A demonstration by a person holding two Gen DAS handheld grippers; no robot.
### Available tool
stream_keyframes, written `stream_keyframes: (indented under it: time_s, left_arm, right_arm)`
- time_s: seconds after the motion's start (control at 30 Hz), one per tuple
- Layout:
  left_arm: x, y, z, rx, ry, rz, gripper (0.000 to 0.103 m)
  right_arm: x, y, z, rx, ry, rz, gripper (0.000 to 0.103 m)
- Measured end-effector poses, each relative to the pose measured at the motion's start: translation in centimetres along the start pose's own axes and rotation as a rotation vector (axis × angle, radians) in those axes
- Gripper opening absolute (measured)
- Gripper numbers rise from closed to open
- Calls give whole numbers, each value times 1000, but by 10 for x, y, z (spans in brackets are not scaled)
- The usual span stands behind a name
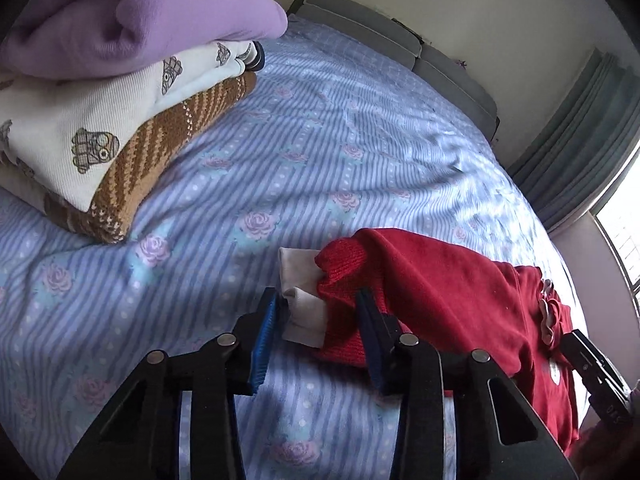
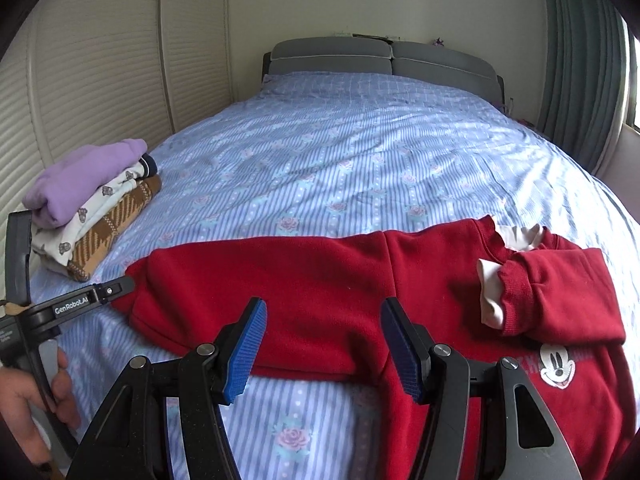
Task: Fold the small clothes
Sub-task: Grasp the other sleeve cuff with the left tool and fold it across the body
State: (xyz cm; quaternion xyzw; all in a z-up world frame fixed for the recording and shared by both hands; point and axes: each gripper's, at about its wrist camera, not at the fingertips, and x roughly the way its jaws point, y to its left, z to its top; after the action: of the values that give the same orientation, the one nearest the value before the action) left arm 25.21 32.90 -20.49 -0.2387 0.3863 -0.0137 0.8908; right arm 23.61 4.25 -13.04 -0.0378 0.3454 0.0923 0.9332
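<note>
A small red sweatshirt (image 2: pixel 320 280) with a Mickey Mouse print (image 2: pixel 556 364) lies on the bed. One sleeve (image 2: pixel 560 280) is folded across its front; the other stretches out to the left. My left gripper (image 1: pixel 316 316) is open around that left sleeve's red cuff (image 1: pixel 344 272) and white inner cuff (image 1: pixel 300 304). It also shows in the right wrist view (image 2: pixel 120 288) at the sleeve end. My right gripper (image 2: pixel 324 328) is open and empty just above the sweatshirt's lower body.
A stack of folded clothes (image 2: pixel 92 204), purple on top, sits on the bed's left side and shows large in the left wrist view (image 1: pixel 120 80). The blue flowered sheet (image 2: pixel 360 152) runs back to a grey headboard (image 2: pixel 380 56). Curtains (image 2: pixel 580 60) hang on the right.
</note>
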Motion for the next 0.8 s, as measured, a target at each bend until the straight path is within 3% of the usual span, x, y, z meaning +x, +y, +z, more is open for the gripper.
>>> stream_keyframes:
  time_s: [0.1, 0.17, 0.23, 0.47, 0.6, 0.8]
  left_arm:
    - [1, 0, -1, -11, -3, -27, 30]
    - [0, 1, -1, -27, -5, -38, 19]
    - [-4, 0, -2, -39, -14, -47, 15]
    - [-29, -28, 3, 25, -48, 5, 13]
    - [-53, -61, 9, 79, -90, 6, 13]
    - [-82, -142, 14, 197, -130, -44, 13]
  right_arm:
    - [1, 0, -2, -3, 6, 2, 60]
    - [1, 1, -2, -5, 5, 0, 60]
    - [-1, -1, -2, -4, 4, -1, 60]
    - [-11, -18, -1, 29, -12, -2, 60]
    - [-28, -38, 0, 39, -49, -25, 60]
    - [-58, -91, -4, 94, -95, -61, 60]
